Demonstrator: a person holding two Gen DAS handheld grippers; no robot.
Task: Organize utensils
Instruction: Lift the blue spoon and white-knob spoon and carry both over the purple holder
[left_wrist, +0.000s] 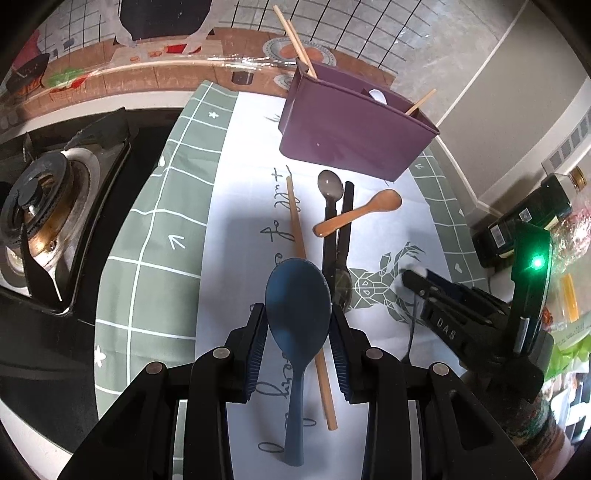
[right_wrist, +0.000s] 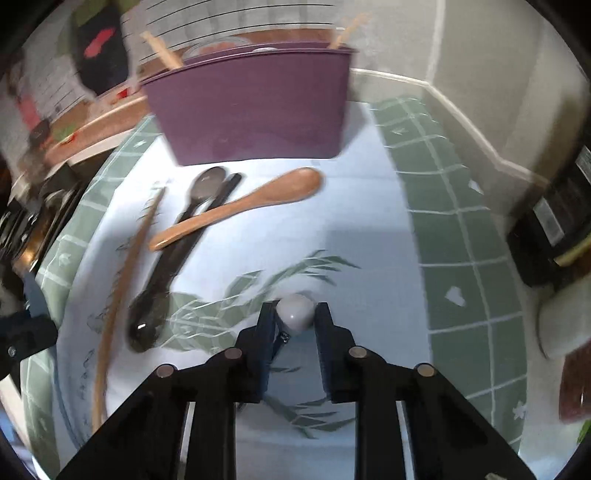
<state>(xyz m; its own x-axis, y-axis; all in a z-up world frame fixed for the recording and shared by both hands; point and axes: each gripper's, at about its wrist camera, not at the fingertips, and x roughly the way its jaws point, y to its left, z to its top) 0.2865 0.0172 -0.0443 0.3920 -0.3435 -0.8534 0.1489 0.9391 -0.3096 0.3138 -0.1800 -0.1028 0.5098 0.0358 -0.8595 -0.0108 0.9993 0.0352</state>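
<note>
The left gripper (left_wrist: 298, 325) is clamped on the bowl of a blue spoon (left_wrist: 297, 314), whose handle runs back between the fingers toward the camera. Under the spoon, a single wooden chopstick (left_wrist: 295, 218) lies lengthwise on the cloth (left_wrist: 155, 258), a white mat with a green grid border and a printed design.

The right gripper (right_wrist: 295, 314) is closed on the rounded end of a small white spoon (right_wrist: 294, 312), gripped between both pads just above the cloth; only this end is seen in the right wrist view. No earlier picture is given, so nothing is said of jaw motion.

Beyond the grippers, a dark spoon (left_wrist: 330, 184) and a black utensil (left_wrist: 345, 221) lie side by side, with a wooden spoon (left_wrist: 360, 212) laid across them at an angle.

Farther back, a purple holder (left_wrist: 351, 129) stands on the cloth, with chopsticks (left_wrist: 295, 40) and a white spoon top showing above its rim.

A gas stove (left_wrist: 44, 206) sits beside the cloth on the left, and a dark bottle (left_wrist: 524, 221) stands at the far right.
</note>
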